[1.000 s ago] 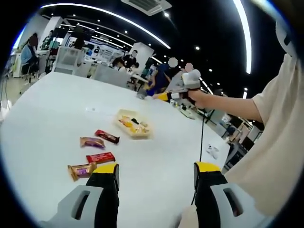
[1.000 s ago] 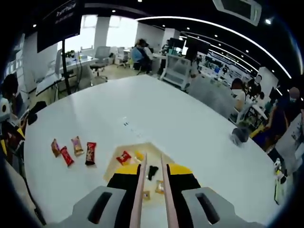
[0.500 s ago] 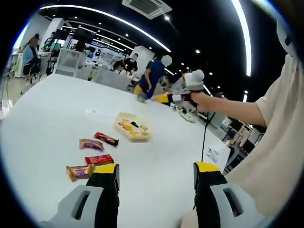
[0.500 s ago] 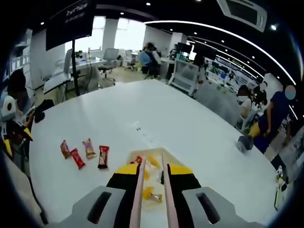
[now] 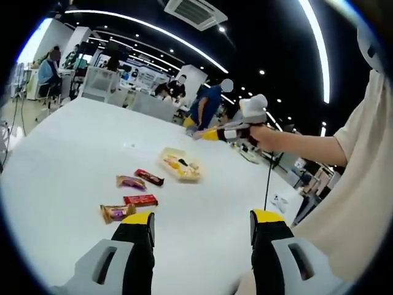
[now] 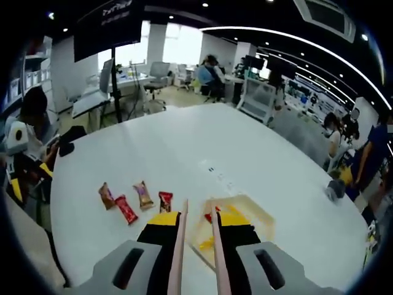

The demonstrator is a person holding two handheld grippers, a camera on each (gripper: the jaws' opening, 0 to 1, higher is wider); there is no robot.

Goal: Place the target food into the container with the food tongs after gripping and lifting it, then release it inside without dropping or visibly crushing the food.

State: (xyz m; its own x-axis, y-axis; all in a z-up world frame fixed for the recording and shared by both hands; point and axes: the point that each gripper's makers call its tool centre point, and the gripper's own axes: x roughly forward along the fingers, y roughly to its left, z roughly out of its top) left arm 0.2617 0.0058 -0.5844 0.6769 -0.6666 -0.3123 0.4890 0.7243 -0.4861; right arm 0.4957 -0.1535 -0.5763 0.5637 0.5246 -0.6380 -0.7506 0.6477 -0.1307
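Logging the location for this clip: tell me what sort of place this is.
Most likely an open-plan office or lab. The large white table stands among desks with office chairs, long ceiling light strips run overhead, and people sit at workstations behind. On the table lie wrapped snack bars beside a clear container.

Four wrapped snack bars (image 5: 134, 195) lying flat in a loose cluster on the white counter (image 5: 73, 147), well in from its edges. Shallow pale container (image 5: 180, 166) near them, holding small yellow and red food pieces. Pink-beige food tongs (image 6: 196, 246) reaching over the container's near rim.
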